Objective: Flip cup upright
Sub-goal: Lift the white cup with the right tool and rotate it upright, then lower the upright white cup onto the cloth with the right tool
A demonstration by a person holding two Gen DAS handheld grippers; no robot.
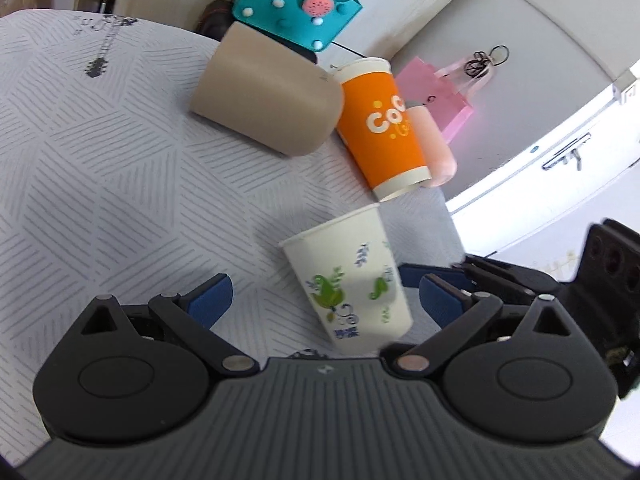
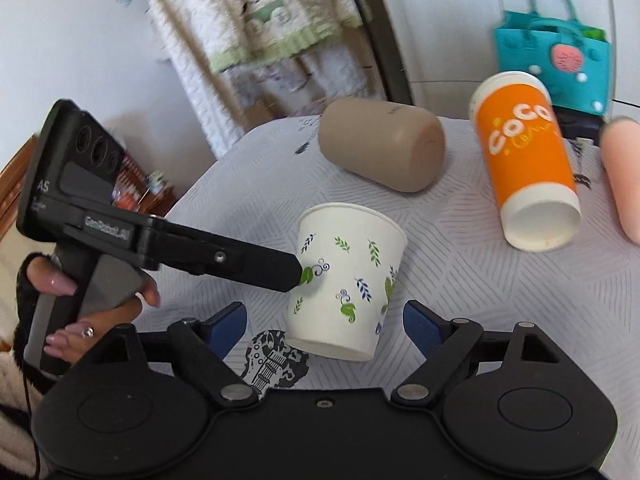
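A white paper cup with green and blue leaf print [image 1: 348,280] [image 2: 346,284] stands on the patterned tablecloth, wide rim up, slightly tilted. My left gripper [image 1: 326,300] is open, its blue pads on either side of the cup. In the right wrist view the left gripper's black fingers [image 2: 256,264] reach the cup's left side. My right gripper [image 2: 324,324] is open, with the cup between its blue pads and close in front. An orange paper cup [image 1: 382,128] [image 2: 528,160] lies on its side. A beige cup [image 1: 266,90] [image 2: 382,148] also lies on its side.
A pink bottle [image 1: 434,142] [image 2: 622,176] lies next to the orange cup. A teal felt bag [image 1: 294,4] [image 2: 554,58] and a pink paper bag [image 1: 440,96] are behind the table. The table edge [image 1: 452,216] is near the white cup's right.
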